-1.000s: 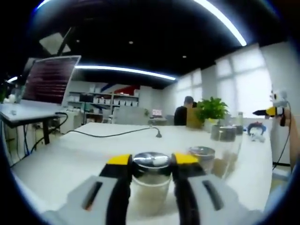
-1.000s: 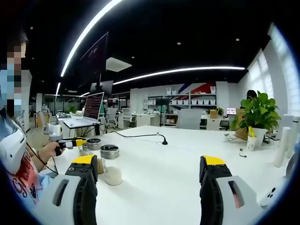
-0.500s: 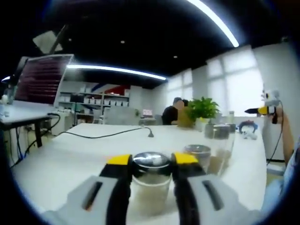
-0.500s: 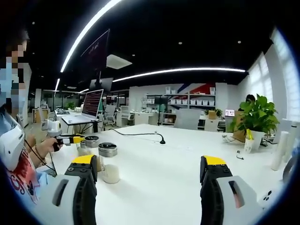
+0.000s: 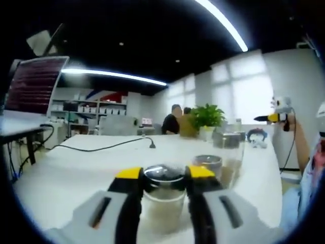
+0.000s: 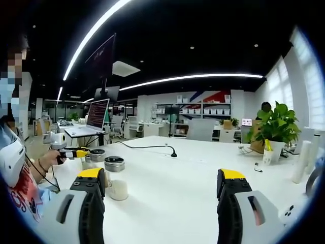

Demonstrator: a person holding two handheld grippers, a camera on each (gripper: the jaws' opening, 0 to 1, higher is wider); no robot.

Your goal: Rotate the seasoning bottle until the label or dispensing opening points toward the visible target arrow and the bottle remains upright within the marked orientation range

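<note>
On my left gripper [image 5: 163,175] the two yellow-tipped jaws are clamped on the seasoning bottle [image 5: 162,195], one pad on each side just under its shiny metal cap. The bottle stands upright on the white table [image 5: 76,162], near my edge, with pale contents filling its clear lower body. I cannot make out a label or opening direction from here, and no arrow mark is readable on the tabletop.

Just beyond and to the right of it stand two more jars: a short jar [image 5: 207,165] with a metal lid, and a taller glass jar [image 5: 228,155] behind it. Farther off on the table a black cable [image 5: 101,148] runs across to a small plug end, and a potted plant [image 5: 205,118] sits at the far side. A laptop screen [image 5: 33,84] is at the far left on another desk.

My right gripper [image 6: 161,185] is released, jaws wide apart, hovering over bare tabletop and grasping nothing. In the right gripper view, far to the left, I see the left gripper in the person's hand [image 6: 51,158] at the cluster of jars, and a pale-filled bottle [image 6: 118,188] stands by my left jaw. The plant is at the far right there
</note>
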